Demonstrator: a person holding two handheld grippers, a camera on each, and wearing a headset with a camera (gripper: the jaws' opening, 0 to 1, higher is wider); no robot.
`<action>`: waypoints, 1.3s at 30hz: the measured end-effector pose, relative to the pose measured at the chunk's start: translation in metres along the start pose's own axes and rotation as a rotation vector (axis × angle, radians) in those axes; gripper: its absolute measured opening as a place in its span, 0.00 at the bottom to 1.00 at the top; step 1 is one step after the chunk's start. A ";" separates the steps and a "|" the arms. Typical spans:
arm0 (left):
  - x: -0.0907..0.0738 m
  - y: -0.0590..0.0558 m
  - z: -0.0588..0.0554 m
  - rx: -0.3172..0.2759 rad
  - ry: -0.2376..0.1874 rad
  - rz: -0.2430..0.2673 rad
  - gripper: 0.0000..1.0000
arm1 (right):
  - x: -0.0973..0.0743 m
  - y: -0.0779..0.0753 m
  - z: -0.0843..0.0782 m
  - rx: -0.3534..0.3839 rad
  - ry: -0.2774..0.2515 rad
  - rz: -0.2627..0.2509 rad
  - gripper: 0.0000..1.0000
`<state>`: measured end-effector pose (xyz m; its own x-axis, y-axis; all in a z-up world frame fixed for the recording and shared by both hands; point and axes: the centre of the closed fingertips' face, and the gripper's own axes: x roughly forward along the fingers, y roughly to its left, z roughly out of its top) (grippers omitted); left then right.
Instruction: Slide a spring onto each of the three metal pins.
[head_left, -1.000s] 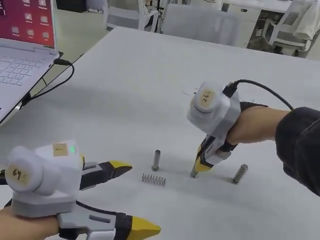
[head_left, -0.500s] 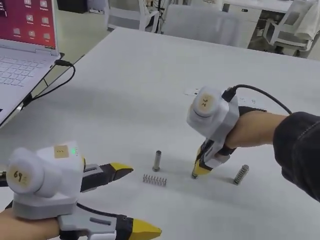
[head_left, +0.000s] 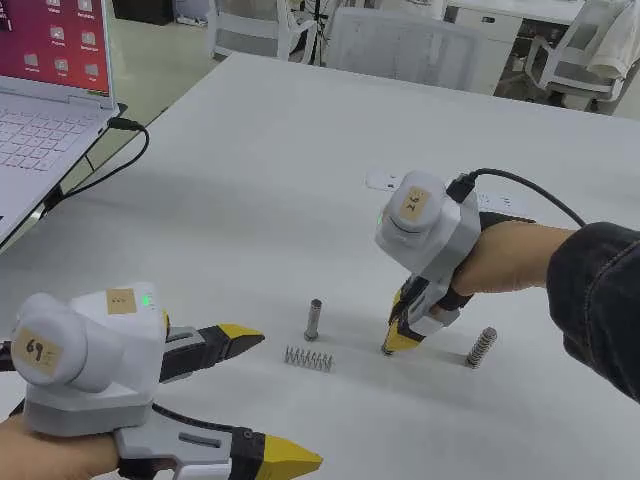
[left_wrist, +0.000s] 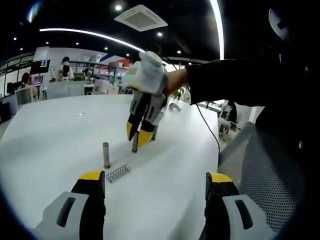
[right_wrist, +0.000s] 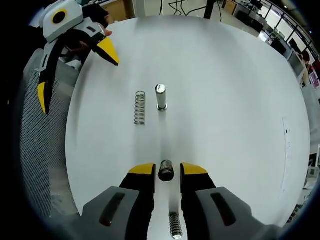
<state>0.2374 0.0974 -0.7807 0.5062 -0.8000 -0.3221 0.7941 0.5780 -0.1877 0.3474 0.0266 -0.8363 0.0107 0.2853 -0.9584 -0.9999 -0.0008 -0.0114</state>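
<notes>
In the head view the left claw (head_left: 265, 398), which carries a handwritten sticker reading 69, hangs over the near left of the white bench (head_left: 250, 150). Its yellow-tipped jaws are spread wide with nothing between them. The right claw (head_left: 395, 340), stickered 26, points steeply down with its tips at a sprung pin (head_left: 386, 349) standing on the bench. Left of that pin a bare pin (head_left: 313, 320) stands upright, and a loose spring (head_left: 307, 358) lies flat just in front of it. To the right, apart from the rest, is a standing spring (head_left: 481, 347); whether a pin is inside it cannot be made out. An open laptop (head_left: 45, 90) sits at the far left, its screen icons too small to read, with a black cable (head_left: 105, 165) trailing from it. In the left gripper view the left claw's jaws gape wide and empty. Beyond them the loose spring (left_wrist: 118, 173) lies beside the bare pin (left_wrist: 106, 155), and the right claw (left_wrist: 138, 135) tips down onto the sprung pin. In the right gripper view the right claw's jaws stand only slightly apart. They flank the sprung pin (right_wrist: 166, 171) with a sliver of bench showing on each side. The bare pin and loose spring lie ahead, side by side and not touching.
</notes>
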 end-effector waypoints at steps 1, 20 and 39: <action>0.000 0.000 0.000 0.001 -0.001 0.000 0.79 | 0.000 0.000 0.000 0.000 -0.001 -0.002 0.18; -0.003 0.000 0.001 0.002 -0.006 0.006 0.79 | -0.005 0.014 0.032 -0.060 -0.043 0.009 0.18; -0.005 0.000 0.001 0.000 -0.011 0.015 0.79 | 0.011 0.040 0.053 -0.100 -0.047 0.050 0.16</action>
<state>0.2354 0.1010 -0.7782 0.5214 -0.7932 -0.3146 0.7867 0.5897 -0.1827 0.3078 0.0804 -0.8322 -0.0413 0.3272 -0.9441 -0.9938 -0.1114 0.0049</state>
